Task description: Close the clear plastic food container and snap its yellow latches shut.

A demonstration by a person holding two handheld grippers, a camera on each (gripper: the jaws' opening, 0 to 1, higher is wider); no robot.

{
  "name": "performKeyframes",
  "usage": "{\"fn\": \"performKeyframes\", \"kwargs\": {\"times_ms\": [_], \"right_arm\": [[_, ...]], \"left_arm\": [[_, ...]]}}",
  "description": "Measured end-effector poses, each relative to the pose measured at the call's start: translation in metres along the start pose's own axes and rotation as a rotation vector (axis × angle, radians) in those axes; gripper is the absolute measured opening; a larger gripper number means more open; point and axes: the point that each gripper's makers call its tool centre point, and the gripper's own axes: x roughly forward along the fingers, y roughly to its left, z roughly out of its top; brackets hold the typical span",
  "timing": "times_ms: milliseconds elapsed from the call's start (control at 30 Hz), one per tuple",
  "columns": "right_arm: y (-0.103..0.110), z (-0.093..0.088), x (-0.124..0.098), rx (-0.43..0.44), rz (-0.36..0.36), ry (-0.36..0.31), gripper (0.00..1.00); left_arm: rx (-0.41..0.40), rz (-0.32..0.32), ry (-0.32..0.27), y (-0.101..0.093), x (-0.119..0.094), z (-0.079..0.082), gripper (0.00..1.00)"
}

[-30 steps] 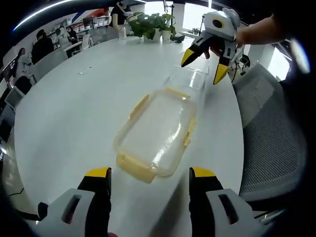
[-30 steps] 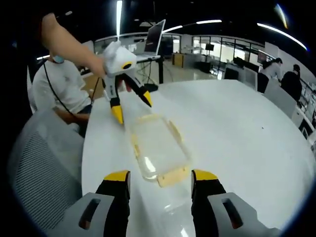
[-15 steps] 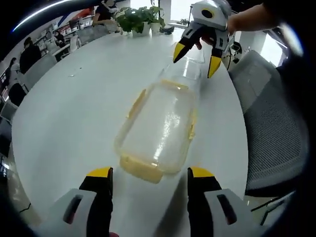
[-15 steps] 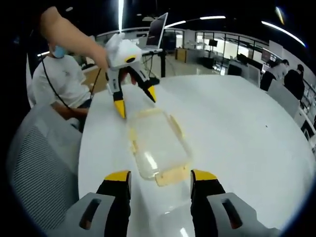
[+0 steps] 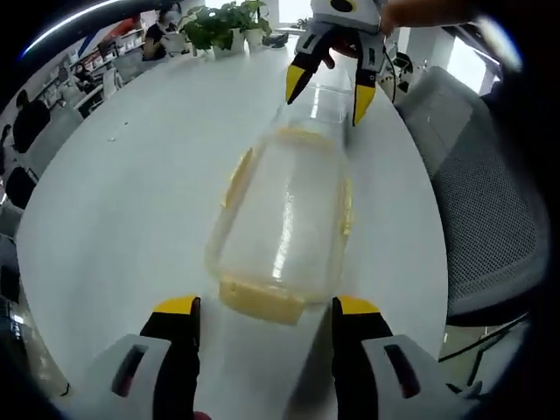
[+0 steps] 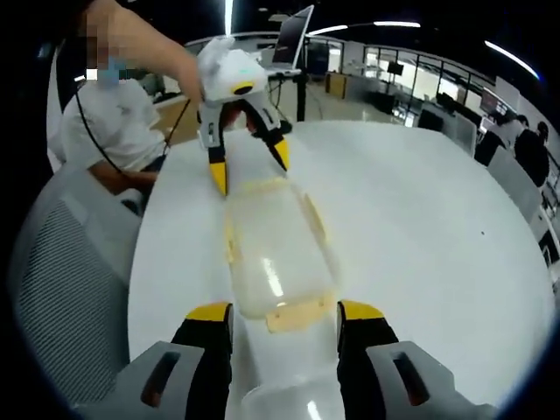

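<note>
The clear plastic food container (image 5: pixel 284 219) lay lengthwise near the desk's (image 5: pixel 131 192) edge on the chair side, between the two grippers. Its yellow latches (image 5: pixel 261 300) stood outward from the rim and had not yet been snapped. In the right gripper view a second clear piece, probably the lid or the base, sat at the container's near end between that gripper's jaws; the glare made it hard to tell which.

The left gripper (image 5: pixel 262 317) hovered just short of the container's near end, jaws spread and holding nothing. The right gripper (image 5: pixel 326 87) stood at the far end, jaws likewise spread, straddling the clear plastic there without pinching it.

In judgement, the step in hand was seating the lid. It would go best with the lid squared to the rim on all four sides before any latch is pressed, one gripper steadying the container against sliding on the smooth desk while the other pushes a latch down squarely.

Potted plants (image 5: pixel 214 19) stood at the desk's far edge, well apart. A mesh office chair (image 5: pixel 481 201) was drawn close to the near edge. A seated person (image 6: pixel 109 131) was beyond that edge. Nothing stood in the grippers' way.
</note>
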Motion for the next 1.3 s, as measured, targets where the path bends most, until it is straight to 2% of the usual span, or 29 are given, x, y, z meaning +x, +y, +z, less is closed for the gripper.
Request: {"fn": "performKeyframes", "kwargs": {"times_ms": [233, 433, 633, 833, 1067, 1167, 1300], "right_arm": [[-0.002, -0.005, 0.007, -0.051, 0.027, 0.038, 0.47], [-0.005, -0.010, 0.013, -0.062, 0.038, 0.066, 0.46], [-0.002, -0.021, 0.021, -0.116, 0.069, 0.132, 0.47], [-0.003, -0.020, 0.024, -0.138, 0.083, 0.146, 0.49], [-0.009, -0.017, 0.027, -0.137, 0.089, 0.160, 0.49], [-0.009, -0.018, 0.028, -0.143, 0.099, 0.174, 0.49], [-0.009, -0.022, 0.025, -0.173, 0.101, 0.225, 0.47]], "left_arm": [[0.050, -0.021, 0.034, 0.000, 0.005, -0.004, 0.60], [0.076, -0.033, 0.048, -0.001, 0.009, -0.004, 0.58], [0.072, -0.046, 0.049, -0.001, 0.009, -0.004, 0.58], [0.067, -0.066, 0.057, -0.003, 0.009, -0.004, 0.57], [0.122, -0.094, 0.084, -0.004, 0.010, -0.003, 0.57], [0.134, -0.100, 0.093, -0.004, 0.011, -0.003, 0.57], [0.148, -0.105, 0.112, -0.005, 0.012, -0.002, 0.56]]}}
